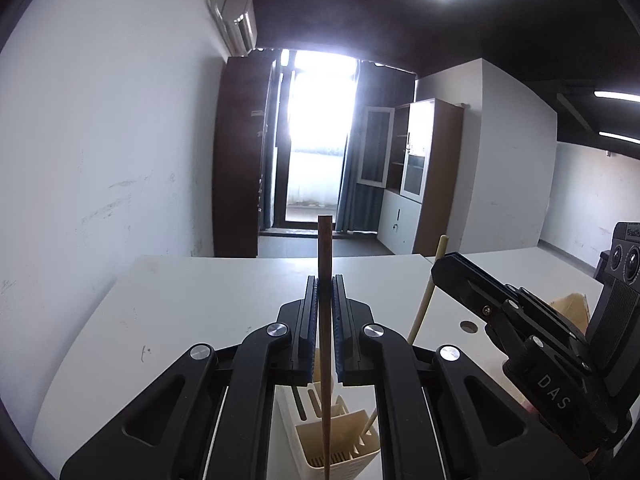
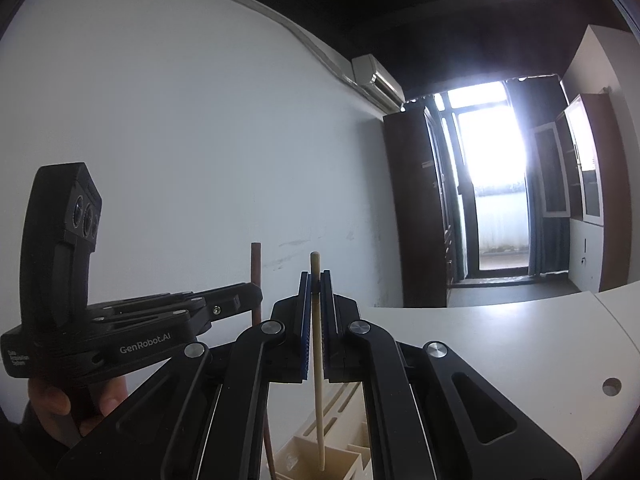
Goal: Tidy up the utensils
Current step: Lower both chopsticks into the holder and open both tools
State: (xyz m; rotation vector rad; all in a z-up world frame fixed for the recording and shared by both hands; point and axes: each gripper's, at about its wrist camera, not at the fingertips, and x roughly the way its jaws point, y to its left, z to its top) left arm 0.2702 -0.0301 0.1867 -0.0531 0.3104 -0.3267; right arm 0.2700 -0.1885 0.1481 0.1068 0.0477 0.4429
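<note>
My left gripper (image 1: 325, 284) is shut on a dark brown chopstick (image 1: 325, 256) held upright, its lower end reaching down over the cream slotted utensil holder (image 1: 344, 440). My right gripper (image 2: 315, 280) is shut on a pale wooden chopstick (image 2: 317, 344), also upright, its lower end inside a compartment of the same holder (image 2: 340, 456). The right gripper shows in the left wrist view (image 1: 444, 270) with the pale chopstick (image 1: 424, 300). The left gripper (image 2: 256, 300) and the brown chopstick (image 2: 256, 264) show in the right wrist view.
The holder stands on a white table (image 1: 192, 304) with a round cable hole (image 1: 469, 326). A cardboard box (image 1: 572, 308) lies at the right. A white wall is to the left, dark cabinets and a bright doorway behind the table.
</note>
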